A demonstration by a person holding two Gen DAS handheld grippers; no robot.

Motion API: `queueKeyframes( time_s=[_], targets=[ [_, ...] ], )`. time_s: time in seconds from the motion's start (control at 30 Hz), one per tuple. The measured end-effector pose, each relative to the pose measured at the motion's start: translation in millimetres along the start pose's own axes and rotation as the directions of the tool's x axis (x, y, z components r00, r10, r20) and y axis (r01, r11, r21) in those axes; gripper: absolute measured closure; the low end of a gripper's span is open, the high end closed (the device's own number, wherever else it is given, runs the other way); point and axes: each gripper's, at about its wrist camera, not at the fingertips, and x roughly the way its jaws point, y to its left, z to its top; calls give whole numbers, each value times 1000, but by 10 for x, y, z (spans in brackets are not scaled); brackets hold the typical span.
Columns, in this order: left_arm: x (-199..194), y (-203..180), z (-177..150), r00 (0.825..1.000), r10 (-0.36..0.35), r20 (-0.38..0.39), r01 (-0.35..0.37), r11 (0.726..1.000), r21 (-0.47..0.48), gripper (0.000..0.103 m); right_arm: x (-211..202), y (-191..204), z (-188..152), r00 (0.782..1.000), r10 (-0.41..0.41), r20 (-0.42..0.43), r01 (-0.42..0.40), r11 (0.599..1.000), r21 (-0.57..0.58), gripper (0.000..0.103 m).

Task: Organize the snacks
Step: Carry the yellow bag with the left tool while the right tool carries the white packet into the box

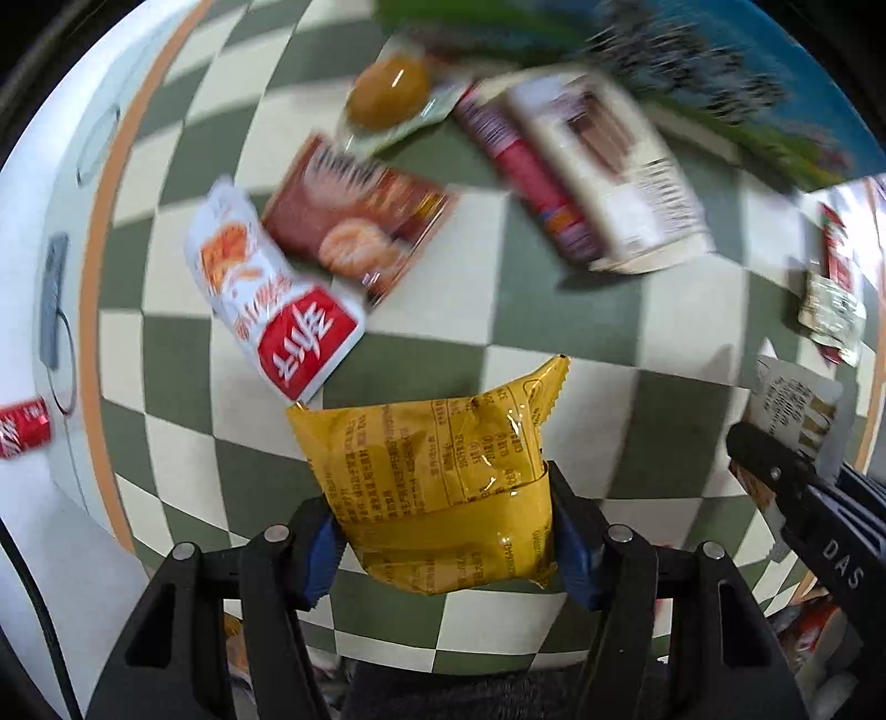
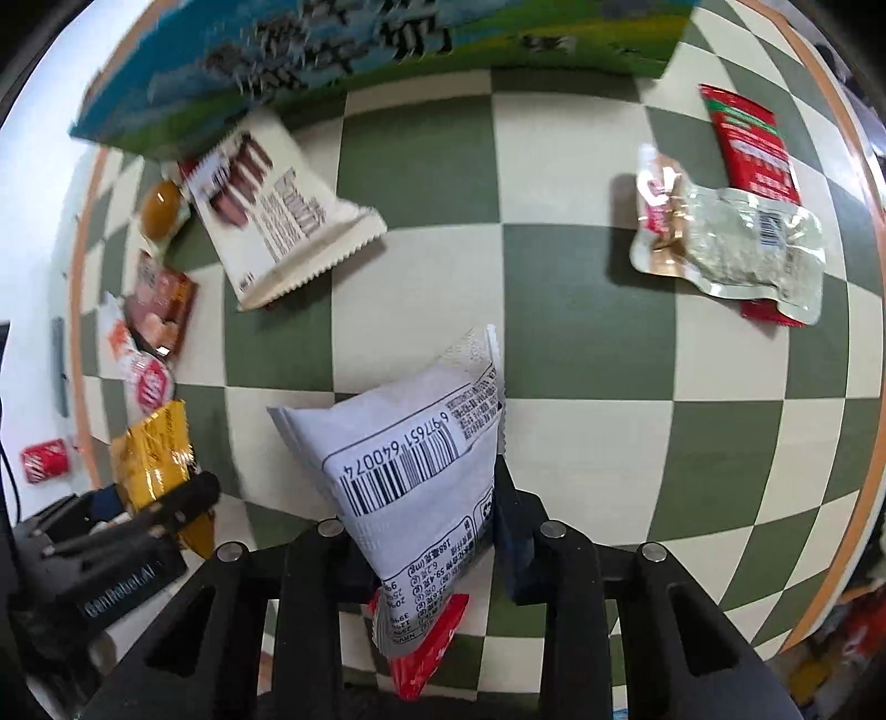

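Observation:
My left gripper is shut on a yellow snack packet and holds it above the green-and-white checkered table; the packet also shows in the right wrist view. My right gripper is shut on a white snack packet with a barcode, also held above the table. It shows at the right edge of the left wrist view. A white-and-red packet, a brown packet and a white wafer packet lie on the table ahead.
A blue-and-green box stands at the table's far edge. A packaged egg lies by it. A silver pouch on a red packet lies at the far right. A red can sits off the table's left edge.

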Motion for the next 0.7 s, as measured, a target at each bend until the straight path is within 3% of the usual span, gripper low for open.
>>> queueKeyframes(
  time_s=[0.3,0.53,0.7],
  targets=[
    [-844,-550,6,988,-40,151,27,996,87,42,-811,-129,70,990,105,99,-104,995,-6,72],
    [-1365,-142,131,966,-104,237,78,990,116,42,-1447,-145,89,968,167,185,-166,986,-20,72],
    [-1679,-80,404,950,-165,266,136,983,126,42,-1829,-117,190,939,251,237,-254,967,-18,72]
  ],
)
